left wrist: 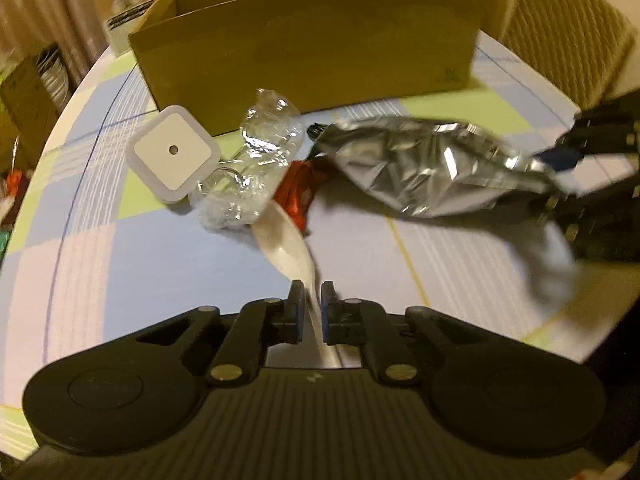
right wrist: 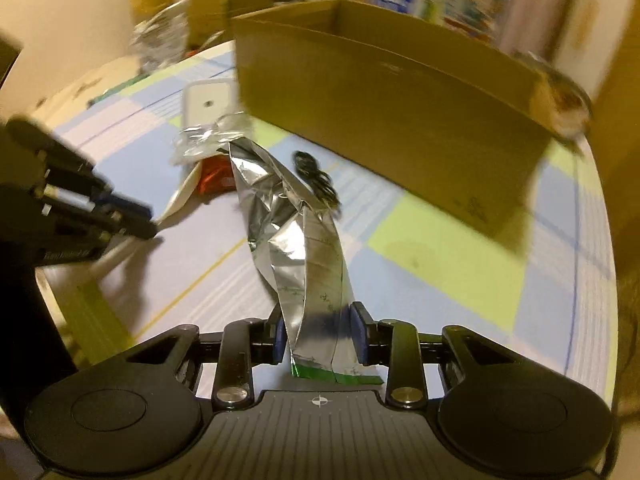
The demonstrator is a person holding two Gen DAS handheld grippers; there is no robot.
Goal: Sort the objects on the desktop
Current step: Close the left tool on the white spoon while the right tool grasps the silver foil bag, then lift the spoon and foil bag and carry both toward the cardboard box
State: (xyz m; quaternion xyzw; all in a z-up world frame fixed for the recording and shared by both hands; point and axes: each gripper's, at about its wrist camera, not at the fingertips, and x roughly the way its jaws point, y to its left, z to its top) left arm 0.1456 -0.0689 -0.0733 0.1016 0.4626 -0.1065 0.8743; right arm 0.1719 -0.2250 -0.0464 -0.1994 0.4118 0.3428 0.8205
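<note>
The left gripper [left wrist: 311, 294] has its jaws clamped on the handle of the white spoon [left wrist: 286, 240], whose long axis runs forward from the jaws toward the clutter on the tabletop [left wrist: 180, 248]. The right gripper [right wrist: 319, 334] holds the foil pouch [right wrist: 296, 240] at its near end, its length pointing ahead. The cardboard box [left wrist: 304, 48] stands beyond both, open side up.

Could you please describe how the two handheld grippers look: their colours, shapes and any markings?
Both are black plastic. The left gripper has two round discs on a ribbed base, angled link arms with silver rivets, and black fingers. The right gripper has the same build, but its pads are blue, and a small white crosshair mark sits on its base. No cables, sleeves or hands are visible.
</note>
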